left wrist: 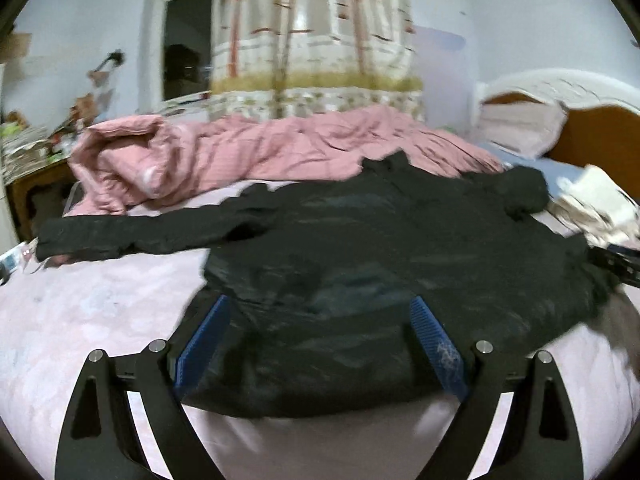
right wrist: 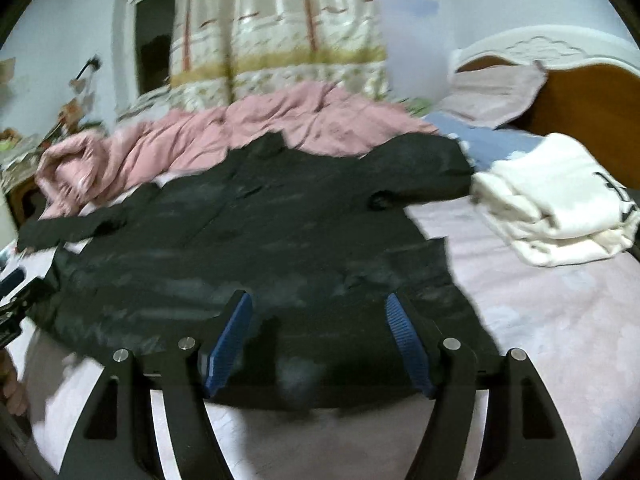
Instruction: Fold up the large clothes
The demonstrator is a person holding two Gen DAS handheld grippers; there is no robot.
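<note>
A large black jacket [left wrist: 380,248] lies spread flat on the pink bed sheet [left wrist: 80,320], its left sleeve [left wrist: 120,236] stretched out to the left. It also shows in the right wrist view [right wrist: 256,240]. My left gripper [left wrist: 320,304] is open over the jacket's near hem, holding nothing. My right gripper [right wrist: 320,300] is open over the near hem too, holding nothing. The right gripper shows at the right edge of the left wrist view [left wrist: 616,264], and the left gripper at the left edge of the right wrist view [right wrist: 16,304].
A crumpled pink quilt [left wrist: 240,152] lies behind the jacket. Folded white clothes [right wrist: 556,208] sit on the bed to the right, by a pillow [right wrist: 496,92] and the wooden headboard [right wrist: 592,104]. A curtain [left wrist: 316,40] and window are behind. Clutter stands at the far left [left wrist: 24,144].
</note>
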